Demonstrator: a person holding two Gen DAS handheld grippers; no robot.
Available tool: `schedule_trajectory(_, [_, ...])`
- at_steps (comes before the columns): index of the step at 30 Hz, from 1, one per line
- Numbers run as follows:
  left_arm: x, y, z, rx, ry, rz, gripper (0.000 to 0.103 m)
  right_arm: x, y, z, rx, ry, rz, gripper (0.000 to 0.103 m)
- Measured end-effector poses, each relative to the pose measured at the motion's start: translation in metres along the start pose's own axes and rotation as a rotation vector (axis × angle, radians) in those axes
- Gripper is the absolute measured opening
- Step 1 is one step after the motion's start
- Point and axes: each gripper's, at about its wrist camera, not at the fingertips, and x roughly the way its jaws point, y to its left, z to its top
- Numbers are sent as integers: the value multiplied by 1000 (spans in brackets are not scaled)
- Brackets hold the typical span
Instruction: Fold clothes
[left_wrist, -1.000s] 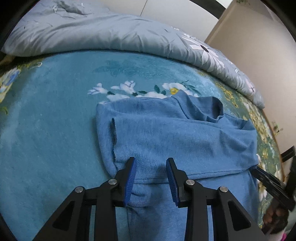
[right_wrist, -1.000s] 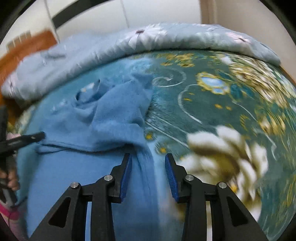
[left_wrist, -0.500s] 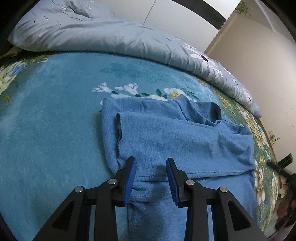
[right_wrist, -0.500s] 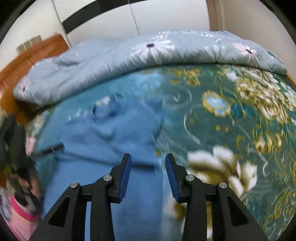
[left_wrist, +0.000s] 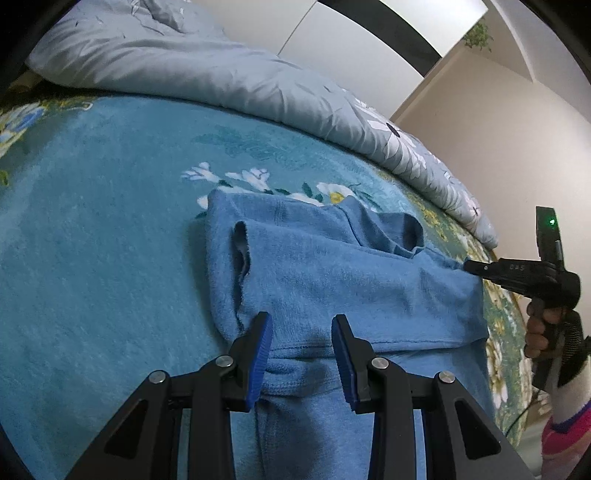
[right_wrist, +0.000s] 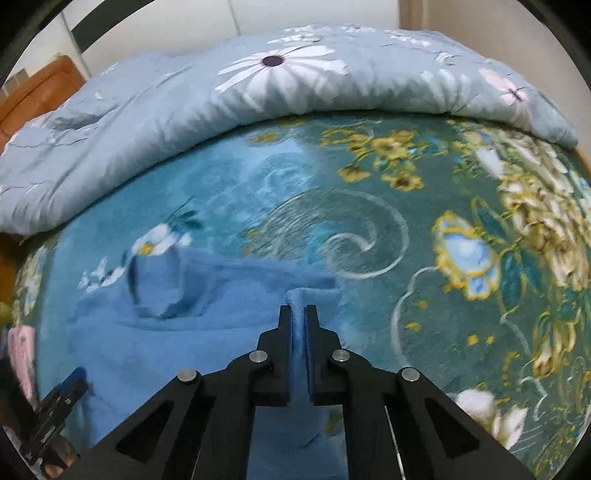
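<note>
A blue fleece garment (left_wrist: 332, 280) lies partly folded on the teal floral bedspread (left_wrist: 92, 258), its collar at the far side and a sleeve folded across it. My left gripper (left_wrist: 301, 354) is open, its blue-padded fingers straddling the folded hem just above the cloth. My right gripper (right_wrist: 298, 314) is shut on the garment's right edge (right_wrist: 297, 295), pinching a ridge of blue fabric. In the left wrist view the right gripper (left_wrist: 476, 266) touches the garment's far right corner.
A rolled grey floral duvet (left_wrist: 221, 85) runs along the far side of the bed, also in the right wrist view (right_wrist: 258, 85). A wooden headboard (right_wrist: 40, 96) stands at the left. A wall (left_wrist: 498, 147) borders the bed's right edge.
My right gripper moved forward to the garment's right edge and closed on it. My left gripper stayed open over the hem, with the view lifting slightly.
</note>
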Motion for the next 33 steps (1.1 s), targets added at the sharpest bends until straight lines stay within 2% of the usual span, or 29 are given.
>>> schedule_trajectory(7, [0, -5, -2, 37, -2, 24, 37, 35, 9, 2, -24, 48, -68, 6])
schedule_trajectory(9, [-1, -3, -1, 31, -1, 12, 37, 26, 11, 0, -43, 36, -44, 6])
schedule_trajectory(12, [-6, -1, 0, 22, -4, -12, 37, -17, 5, -10, -60, -29, 14, 7])
schedule_trajectory(15, [-18, 3, 1, -18, -17, -33, 37, -53, -2, -46, -83, -73, 84, 7])
schedule_trajectory(17, [-34, 7, 2, -63, -29, -39, 37, -61, -13, -86, -87, -24, 146, 8])
schedule_trajectory(20, [-60, 9, -10, -78, -21, -35, 44, -62, -39, -145, -44, 46, 147, 8])
schedule_trajectory(24, [-84, 18, -55, -61, 95, -41, 48, -81, -72, -206, 109, 38, 242, 9])
schedule_trajectory(25, [-88, 20, -70, -59, 127, -40, 48, -86, -79, -221, 144, 35, 275, 13])
schedule_trajectory(26, [-93, 21, -84, -58, 156, -39, 48, -90, -80, -232, 155, 34, 288, 20])
schedule_trajectory(28, [-102, 21, -104, -53, 186, -48, 48, -96, -81, -255, 164, 35, 302, 26])
schedule_trajectory(31, [-116, 16, -127, -36, 241, -69, 48, -104, -80, -284, 176, 34, 334, 27])
schedule_trajectory(33, [-123, 10, -138, -23, 300, -112, 55, -110, -82, -299, 202, 28, 365, 27])
